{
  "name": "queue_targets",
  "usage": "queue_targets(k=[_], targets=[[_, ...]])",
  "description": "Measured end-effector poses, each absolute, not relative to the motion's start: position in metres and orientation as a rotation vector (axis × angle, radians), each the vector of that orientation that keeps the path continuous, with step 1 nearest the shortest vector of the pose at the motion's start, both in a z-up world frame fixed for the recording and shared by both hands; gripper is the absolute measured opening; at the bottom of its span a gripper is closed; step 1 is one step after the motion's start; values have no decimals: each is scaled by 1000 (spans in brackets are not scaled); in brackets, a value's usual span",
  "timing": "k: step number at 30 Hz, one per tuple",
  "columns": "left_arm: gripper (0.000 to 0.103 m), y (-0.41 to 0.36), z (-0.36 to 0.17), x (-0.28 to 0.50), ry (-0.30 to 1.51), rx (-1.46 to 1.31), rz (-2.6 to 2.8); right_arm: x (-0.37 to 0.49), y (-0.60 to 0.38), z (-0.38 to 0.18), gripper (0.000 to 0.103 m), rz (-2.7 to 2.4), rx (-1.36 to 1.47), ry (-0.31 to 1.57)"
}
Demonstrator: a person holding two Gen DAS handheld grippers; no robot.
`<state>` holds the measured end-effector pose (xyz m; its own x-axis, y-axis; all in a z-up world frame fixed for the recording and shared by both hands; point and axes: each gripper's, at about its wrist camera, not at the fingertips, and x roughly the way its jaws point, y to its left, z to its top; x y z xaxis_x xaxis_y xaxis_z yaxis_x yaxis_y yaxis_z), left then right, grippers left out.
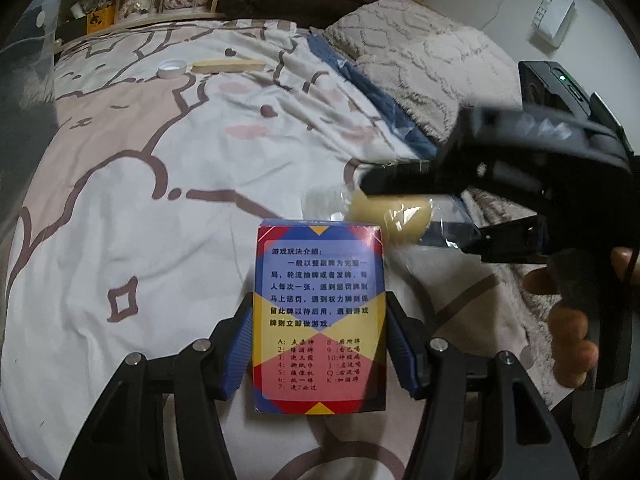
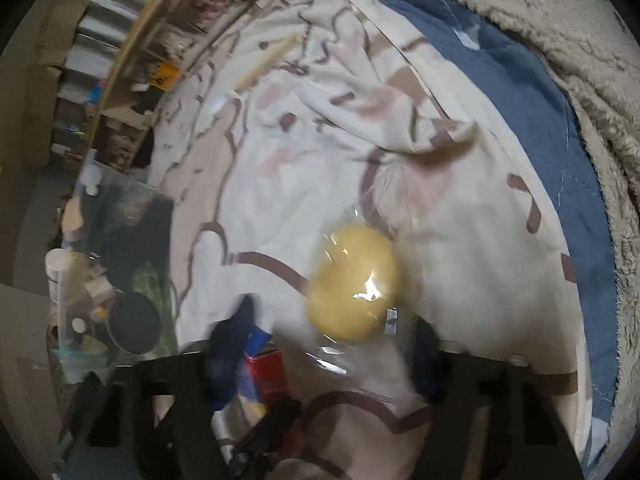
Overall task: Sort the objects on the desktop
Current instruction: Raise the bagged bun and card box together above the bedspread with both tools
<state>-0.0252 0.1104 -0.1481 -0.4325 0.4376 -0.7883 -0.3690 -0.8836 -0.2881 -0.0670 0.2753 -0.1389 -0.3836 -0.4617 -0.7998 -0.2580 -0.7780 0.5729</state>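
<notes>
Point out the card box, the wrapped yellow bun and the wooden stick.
card box [image 1: 320, 312]: left wrist view, middle of its printed face.
wrapped yellow bun [image 2: 354, 282]: right wrist view, centre of the bun under the wrapper.
wooden stick [image 1: 228, 66]: left wrist view, mid-length.

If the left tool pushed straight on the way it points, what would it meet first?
Likely the wrapped yellowish round item, just beyond the card box that the left tool grips; the right tool is around it. Depth is unclear.
</notes>
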Motion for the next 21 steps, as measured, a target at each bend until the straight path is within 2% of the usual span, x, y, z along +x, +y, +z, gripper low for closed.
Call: queue_targets(k=[4, 11, 18, 21], targets=[[60, 103, -149, -27, -135, -1322, 2321, -69, 274, -145, 45, -2315, 1696, -941], [60, 90, -151, -32, -143, -1392, 2367, -68, 268, -130, 33, -2400, 1602, -846], [60, 78, -158, -34, 30, -1539, 2444, -62, 254, -106, 28, -2449, 1535, -688], [60, 72, -168, -36, 25, -1604, 2434, -66, 248, -115, 28, -2443, 1591, -651]])
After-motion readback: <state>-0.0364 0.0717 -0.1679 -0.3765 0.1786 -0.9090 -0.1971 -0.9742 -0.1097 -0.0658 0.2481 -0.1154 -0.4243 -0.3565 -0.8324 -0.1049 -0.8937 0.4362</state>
